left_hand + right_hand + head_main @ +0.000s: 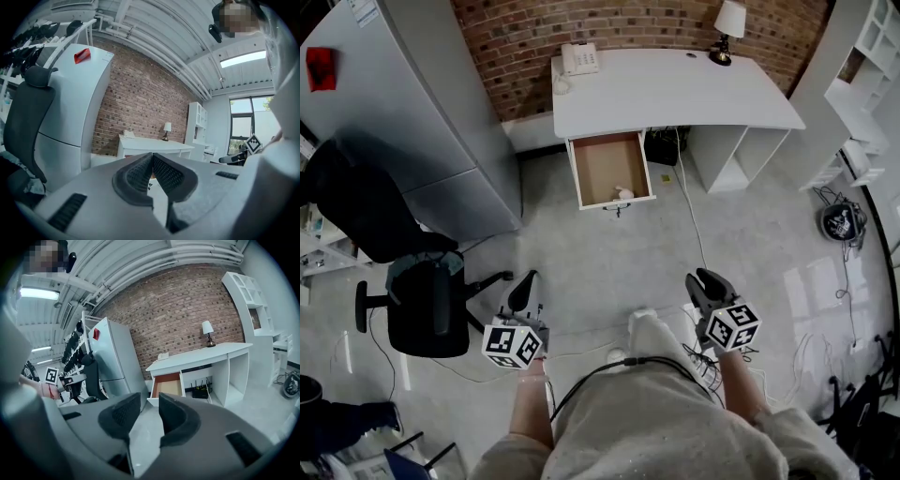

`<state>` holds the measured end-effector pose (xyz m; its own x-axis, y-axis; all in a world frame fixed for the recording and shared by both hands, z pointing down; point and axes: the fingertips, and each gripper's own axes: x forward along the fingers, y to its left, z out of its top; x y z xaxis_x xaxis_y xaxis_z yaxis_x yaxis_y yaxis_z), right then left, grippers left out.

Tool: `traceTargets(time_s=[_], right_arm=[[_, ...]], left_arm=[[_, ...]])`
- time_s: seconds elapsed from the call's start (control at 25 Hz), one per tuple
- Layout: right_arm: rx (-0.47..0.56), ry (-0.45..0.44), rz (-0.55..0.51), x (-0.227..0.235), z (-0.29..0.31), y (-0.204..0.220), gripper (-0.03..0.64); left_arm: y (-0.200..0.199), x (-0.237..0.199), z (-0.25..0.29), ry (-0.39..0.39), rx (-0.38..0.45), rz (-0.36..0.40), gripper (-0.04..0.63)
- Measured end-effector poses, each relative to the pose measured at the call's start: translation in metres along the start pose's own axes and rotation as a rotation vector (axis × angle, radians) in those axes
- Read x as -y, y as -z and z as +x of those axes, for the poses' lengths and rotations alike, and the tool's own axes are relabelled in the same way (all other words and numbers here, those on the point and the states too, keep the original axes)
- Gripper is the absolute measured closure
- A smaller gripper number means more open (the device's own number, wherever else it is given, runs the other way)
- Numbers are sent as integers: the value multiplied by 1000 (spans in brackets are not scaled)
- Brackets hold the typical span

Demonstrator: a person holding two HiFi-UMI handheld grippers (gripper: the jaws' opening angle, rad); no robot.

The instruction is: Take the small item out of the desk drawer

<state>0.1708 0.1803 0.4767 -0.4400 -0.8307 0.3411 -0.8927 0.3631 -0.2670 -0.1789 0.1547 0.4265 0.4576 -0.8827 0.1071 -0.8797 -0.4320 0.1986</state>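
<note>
The white desk (pixel 675 94) stands against the brick wall with its wooden drawer (pixel 609 169) pulled open. A small pale item (pixel 623 193) lies near the drawer's front edge. Both grippers hang low near the person's body, well short of the desk. My left gripper (pixel 523 286) (pixel 152 161) is shut, its pads meeting at the tips with nothing between them. My right gripper (pixel 705 284) (pixel 150 408) is open with a clear gap and nothing in it. In the right gripper view the open drawer (pixel 167 385) lies straight ahead; the item inside is hidden there.
A black office chair (pixel 422 300) stands at the left, beside a tall grey cabinet (pixel 422 103). A phone (pixel 579 58) and a lamp (pixel 728 28) sit on the desk. A white cable (pixel 689 206) runs across the floor. White shelving (pixel 872 84) fills the right.
</note>
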Motion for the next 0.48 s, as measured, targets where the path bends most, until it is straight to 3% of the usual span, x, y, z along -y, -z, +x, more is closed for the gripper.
traceTargets(time_s=[0.48], right_arm=[[-75, -78, -26, 37, 104, -15, 486]], left_arm=[[-3, -41, 68, -46, -20, -5, 590]])
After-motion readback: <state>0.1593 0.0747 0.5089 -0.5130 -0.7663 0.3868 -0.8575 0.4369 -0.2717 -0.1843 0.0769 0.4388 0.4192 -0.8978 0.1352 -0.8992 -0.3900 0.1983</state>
